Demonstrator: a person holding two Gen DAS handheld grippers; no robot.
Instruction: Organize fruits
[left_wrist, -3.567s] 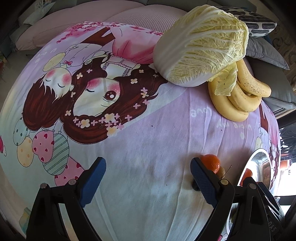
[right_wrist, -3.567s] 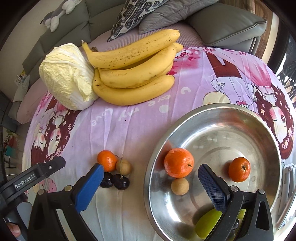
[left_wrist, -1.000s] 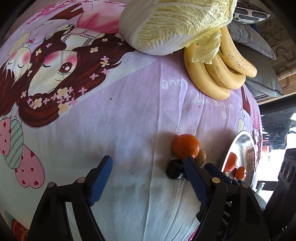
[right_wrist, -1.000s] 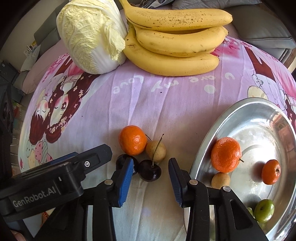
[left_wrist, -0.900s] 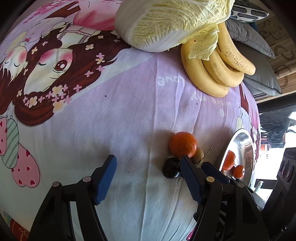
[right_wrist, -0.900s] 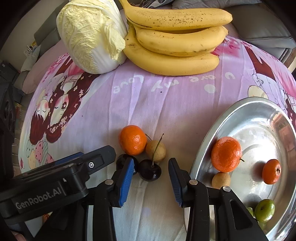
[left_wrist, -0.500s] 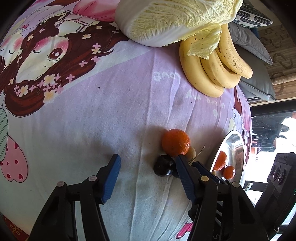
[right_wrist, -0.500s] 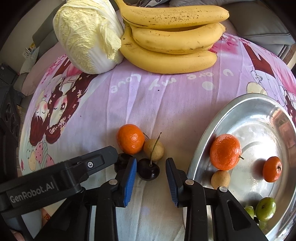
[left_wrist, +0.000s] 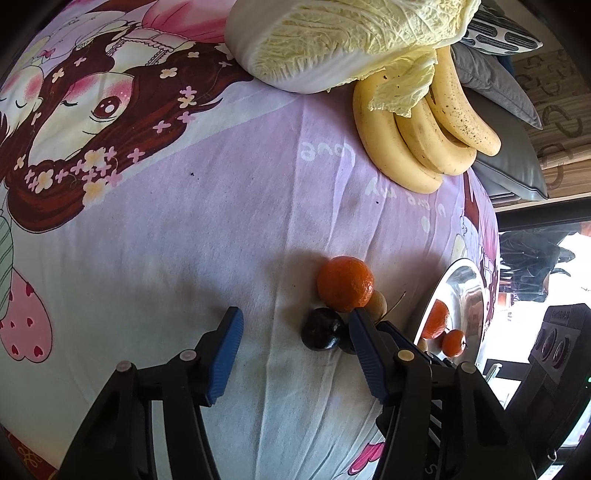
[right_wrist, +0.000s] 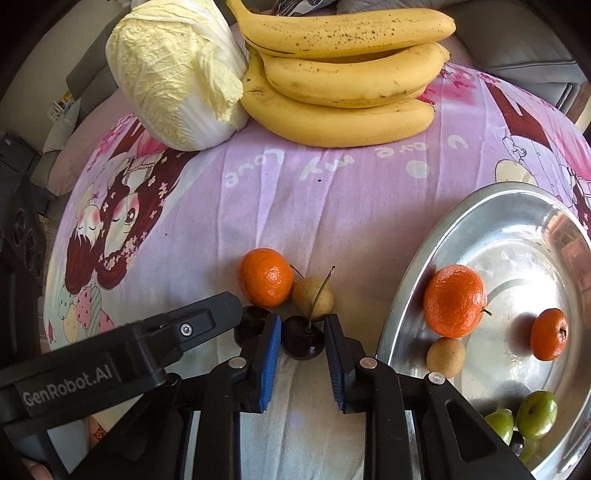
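Note:
On the pink cartoon cloth lies a small cluster: a tangerine (right_wrist: 265, 277), a brown longan (right_wrist: 313, 299) and two dark cherries. My right gripper (right_wrist: 303, 325) points steeply down, and its blue pads press both sides of the stemmed cherry (right_wrist: 303, 341). The other cherry (left_wrist: 319, 328) sits between the fingers of my left gripper (left_wrist: 295, 317), close to the right finger; the jaws are closing and the left pad is still well clear of it. One left finger (right_wrist: 192, 325) shows beside the cluster in the right wrist view. The tangerine (left_wrist: 345, 282) lies just beyond.
A steel bowl (right_wrist: 517, 258) at the right holds two tangerines (right_wrist: 454, 301), a longan (right_wrist: 445, 357) and green fruits (right_wrist: 535, 410). Bananas (right_wrist: 343, 85) and a napa cabbage (right_wrist: 173, 74) lie at the far side. Grey cushions sit behind them.
The right jaws have narrowed onto the stemmed cherry. The left jaws have narrowed too, and the left gripper has edged closer to the fruit cluster.

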